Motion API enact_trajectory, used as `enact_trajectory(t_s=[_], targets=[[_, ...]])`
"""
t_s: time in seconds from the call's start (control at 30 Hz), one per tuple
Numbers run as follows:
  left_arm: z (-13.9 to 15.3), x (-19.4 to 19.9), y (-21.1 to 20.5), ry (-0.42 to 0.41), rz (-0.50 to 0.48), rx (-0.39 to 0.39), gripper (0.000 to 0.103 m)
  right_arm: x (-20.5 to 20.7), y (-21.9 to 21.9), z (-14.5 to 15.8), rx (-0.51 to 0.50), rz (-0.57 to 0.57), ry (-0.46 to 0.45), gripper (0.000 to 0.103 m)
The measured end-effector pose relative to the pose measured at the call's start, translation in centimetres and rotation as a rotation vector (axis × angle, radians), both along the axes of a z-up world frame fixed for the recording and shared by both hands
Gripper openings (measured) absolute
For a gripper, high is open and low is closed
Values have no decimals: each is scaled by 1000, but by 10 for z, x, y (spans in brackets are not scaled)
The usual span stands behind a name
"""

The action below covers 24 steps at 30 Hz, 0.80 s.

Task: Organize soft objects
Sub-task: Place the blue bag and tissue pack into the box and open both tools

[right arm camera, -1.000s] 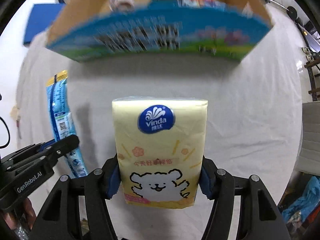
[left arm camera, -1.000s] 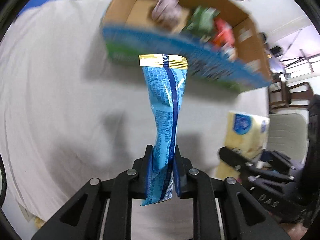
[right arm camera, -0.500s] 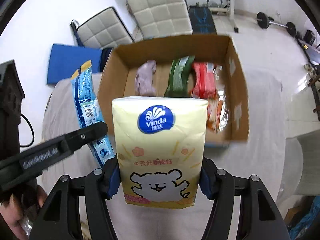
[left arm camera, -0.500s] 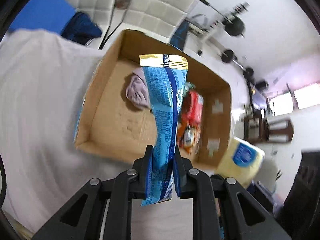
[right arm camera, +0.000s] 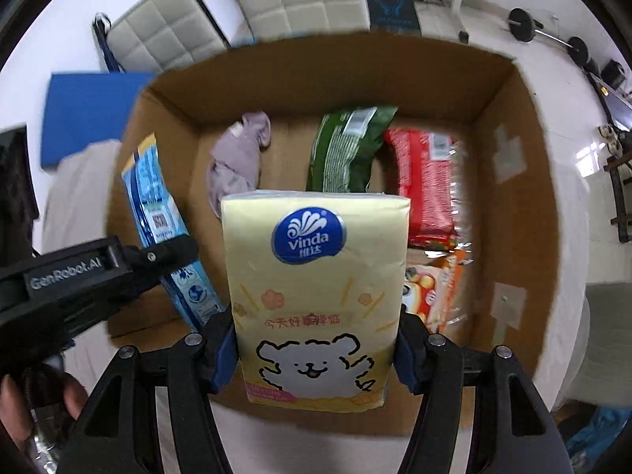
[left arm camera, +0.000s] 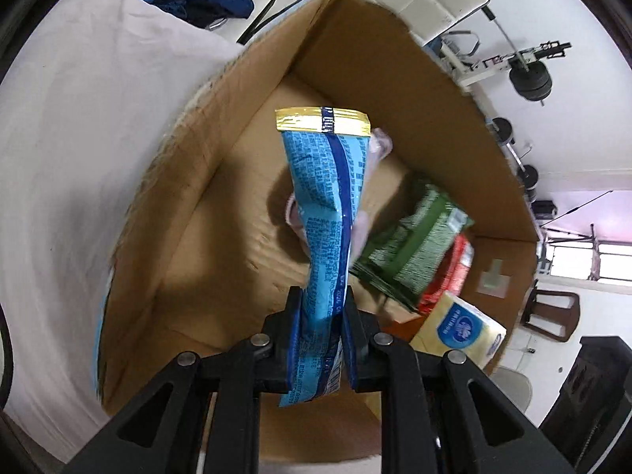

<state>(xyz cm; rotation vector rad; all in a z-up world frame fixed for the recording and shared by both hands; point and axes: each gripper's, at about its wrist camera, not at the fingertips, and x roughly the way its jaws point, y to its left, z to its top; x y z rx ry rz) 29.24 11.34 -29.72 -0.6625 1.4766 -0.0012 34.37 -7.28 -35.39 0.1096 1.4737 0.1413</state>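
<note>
Right wrist view: your right gripper (right arm camera: 316,339) clamps a yellow tissue pack (right arm camera: 316,296) marked "vinda", a white cartoon bear printed below, held over the near half of the open cardboard box (right arm camera: 513,181). Your left gripper (left arm camera: 322,331) pinches a blue snack packet (left arm camera: 328,213) above the box's left side; its small print is unreadable, and its arm reads "GenRobot.AI". Both items look ready to drop: lower each into bare floor, clear of the green packet (right arm camera: 347,146) and red packet (right arm camera: 426,181), then release.

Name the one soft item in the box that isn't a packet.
The grey-lilac cloth, crumpled at the back left of the cardboard box; the others are printed packets.
</note>
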Motion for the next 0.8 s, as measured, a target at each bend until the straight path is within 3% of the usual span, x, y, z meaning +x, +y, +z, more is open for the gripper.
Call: enact_trajectory(t_s=[0.4, 0.67, 0.8], targets=[[-42, -1, 5, 85, -65, 52, 21, 14, 11, -58, -33, 20, 96, 66], [-27, -3, 2, 59, -118, 138, 29, 13, 16, -61, -53, 27, 102, 67], [-7, -5, -2, -1, -156, 212, 33, 8, 17, -44, -64, 33, 61, 80]])
